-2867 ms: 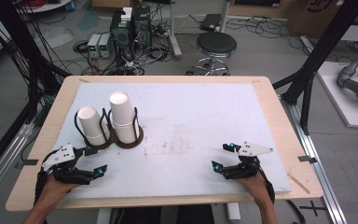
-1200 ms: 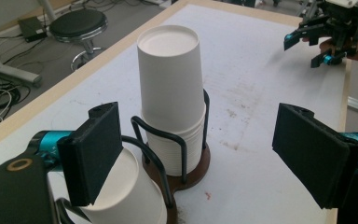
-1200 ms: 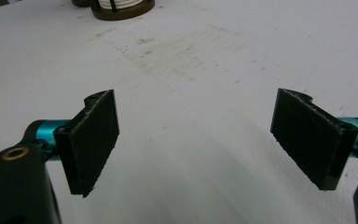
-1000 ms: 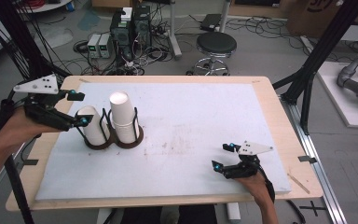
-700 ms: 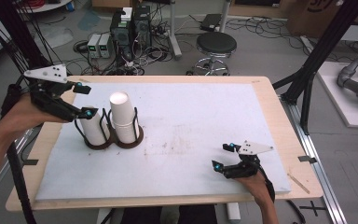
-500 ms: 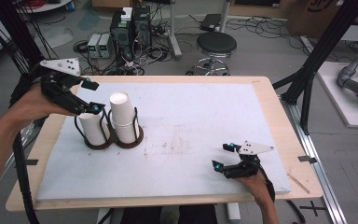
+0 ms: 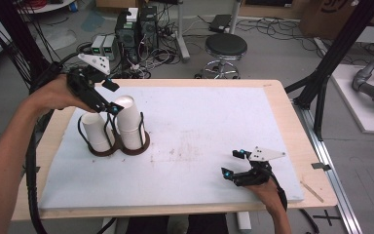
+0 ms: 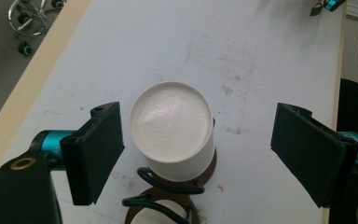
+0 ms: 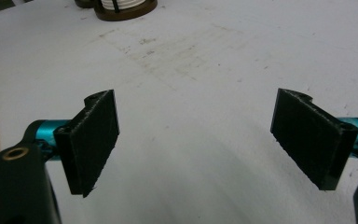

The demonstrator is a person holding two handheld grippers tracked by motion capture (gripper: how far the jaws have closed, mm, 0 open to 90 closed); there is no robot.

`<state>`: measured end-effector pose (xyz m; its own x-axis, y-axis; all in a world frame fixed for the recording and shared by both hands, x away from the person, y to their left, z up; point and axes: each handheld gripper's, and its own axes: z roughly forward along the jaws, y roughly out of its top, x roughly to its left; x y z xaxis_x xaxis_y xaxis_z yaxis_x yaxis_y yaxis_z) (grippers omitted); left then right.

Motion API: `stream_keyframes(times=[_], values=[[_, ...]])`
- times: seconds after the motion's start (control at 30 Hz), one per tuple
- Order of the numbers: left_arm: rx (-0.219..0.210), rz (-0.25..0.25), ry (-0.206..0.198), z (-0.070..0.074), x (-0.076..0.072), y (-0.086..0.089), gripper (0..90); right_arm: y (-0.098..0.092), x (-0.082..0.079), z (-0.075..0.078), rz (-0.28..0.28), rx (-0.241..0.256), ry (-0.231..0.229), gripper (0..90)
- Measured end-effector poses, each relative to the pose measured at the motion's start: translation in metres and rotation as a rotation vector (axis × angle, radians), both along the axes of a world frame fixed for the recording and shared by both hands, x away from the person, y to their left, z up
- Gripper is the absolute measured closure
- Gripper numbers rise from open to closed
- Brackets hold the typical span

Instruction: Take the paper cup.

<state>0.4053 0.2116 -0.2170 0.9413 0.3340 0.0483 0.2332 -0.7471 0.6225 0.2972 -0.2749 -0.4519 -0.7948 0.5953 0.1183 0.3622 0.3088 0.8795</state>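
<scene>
A: How far along is the work?

B: Hardly begun, by the look of it. The left gripper (image 8: 198, 151) hangs above the taller cup stack (image 7: 129, 122) with its jaws spread wide, one on each side of the stack's top and not touching it. That stack stands upside down in the right-hand ring of the brown wire holder (image 7: 143, 144), near the table's left end.

A: And the rest?

B: The shorter cup (image 7: 95, 131) sits in the ring just beside it, untouched. The right gripper (image 7: 236, 165) rests on the white mat (image 7: 214, 117) well apart, jaws wide and empty. Closing and lifting are yet to come
</scene>
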Motion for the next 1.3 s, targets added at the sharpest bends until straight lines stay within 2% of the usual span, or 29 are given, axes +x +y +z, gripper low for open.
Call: stream_keyframes(times=[0.13, 0.3, 0.33, 0.43, 0.6, 0.73, 0.87, 0.97, 1.07, 1.3], values=[[0.057, -0.017, 0.015, -0.003, 0.008, -0.007, 16.9, 0.001, -0.001, 0.000, 0.001, -0.008, -0.005, 15.8], [0.096, -0.017, 0.033, -0.003, 0.020, -0.015, 17.1, 0.001, 0.000, 0.000, -0.001, -0.011, -0.004, 15.8], [0.092, -0.013, 0.043, -0.004, 0.022, -0.016, 17.1, 0.001, 0.000, 0.000, -0.001, -0.011, -0.004, 15.8], [0.110, -0.004, 0.067, -0.009, 0.028, -0.018, 17.2, 0.000, 0.000, 0.000, 0.002, -0.001, 0.000, 15.8], [0.171, -0.007, 0.101, -0.019, 0.033, -0.021, 19.0, 0.000, 0.002, 0.000, 0.002, 0.004, 0.022, 15.8], [0.177, -0.005, 0.114, -0.022, 0.033, -0.023, 19.2, 0.000, 0.002, 0.000, 0.001, 0.000, 0.020, 15.8], [0.201, -0.008, 0.125, -0.028, 0.034, -0.025, 19.3, 0.000, 0.002, 0.000, 0.001, 0.000, 0.020, 15.8], [0.204, -0.023, 0.135, -0.030, 0.034, -0.026, 22.7, 0.000, 0.002, 0.000, 0.002, -0.003, 0.019, 15.8], [0.209, -0.016, 0.142, -0.030, 0.035, -0.026, 31.5, 0.001, 0.002, 0.000, -0.001, -0.004, 0.021, 15.8], [0.206, -0.017, 0.140, -0.031, 0.035, -0.025, 32.4, 0.000, 0.002, 0.000, -0.001, -0.004, 0.021, 15.8]])
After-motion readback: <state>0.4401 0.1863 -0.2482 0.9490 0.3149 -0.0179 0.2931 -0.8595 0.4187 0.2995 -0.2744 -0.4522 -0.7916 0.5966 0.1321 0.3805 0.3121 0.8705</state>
